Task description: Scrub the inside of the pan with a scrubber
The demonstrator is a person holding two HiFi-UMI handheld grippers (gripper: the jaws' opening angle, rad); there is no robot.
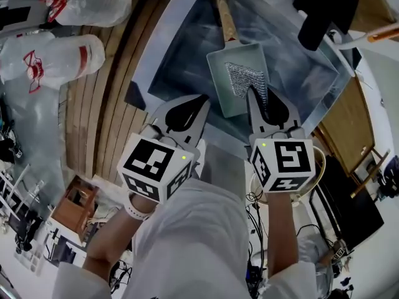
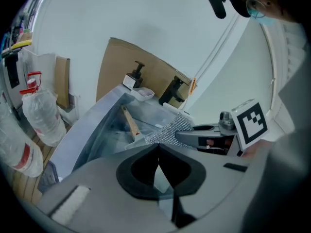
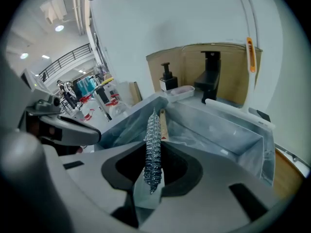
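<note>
A pale slatted wooden surface (image 1: 118, 92) surrounds a stainless steel sink basin (image 1: 184, 53) lined with clear film. Behind the basin rises a plain white wall (image 2: 160, 28), with a brown cardboard panel (image 2: 119, 67) leaning against it. A black pump bottle (image 3: 166, 76) and a black angular faucet (image 3: 210, 74) stand at the back rim. Clear plastic bags with red print (image 1: 53, 58) lie on the slats to the left. Farther off, round ceiling lights (image 3: 59, 28) shine above a dark balcony railing (image 3: 68, 62). A small wooden box (image 1: 78, 204) sits on the floor.
</note>
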